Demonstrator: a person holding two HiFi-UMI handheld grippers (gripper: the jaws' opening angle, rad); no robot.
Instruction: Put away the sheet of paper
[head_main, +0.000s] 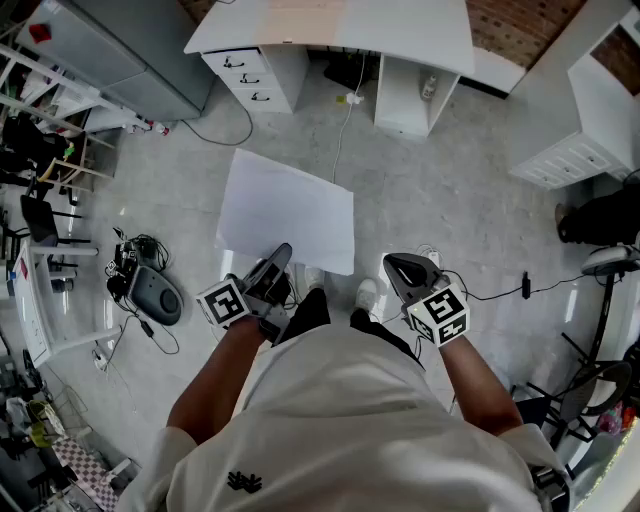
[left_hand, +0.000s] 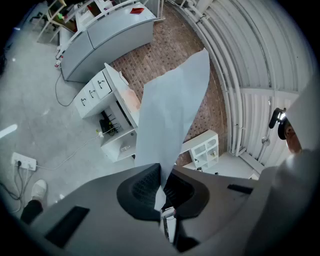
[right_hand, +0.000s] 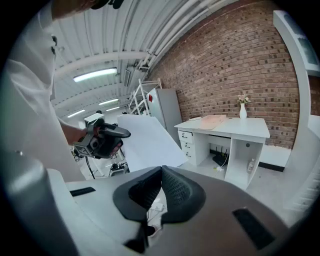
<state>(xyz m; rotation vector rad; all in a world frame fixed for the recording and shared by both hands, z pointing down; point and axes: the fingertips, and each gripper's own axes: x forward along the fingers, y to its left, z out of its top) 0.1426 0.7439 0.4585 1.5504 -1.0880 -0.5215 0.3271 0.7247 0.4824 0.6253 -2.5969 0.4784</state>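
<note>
Head cam steep down, other two fwd, all share desk (head_main: 410, 25)

Person wears a white short-sleeve T-shirt (head_main: 350, 420) w/ a small black logo (head_main: 243, 482) printed on it, dark trousers (head_main: 312, 310) and white shoes (head_main: 367, 294). Left gripper (head_main: 279, 258) and right gripper (head_main: 404, 266) look alike: grey moulded bodies, rounded at the front, w/ black pads (right_hand: 179, 188) in a fine ribbed texture. Each carries a white cube w/ black square markers on its faces — left cube (head_main: 222, 302), right cube (head_main: 440, 313).
</note>
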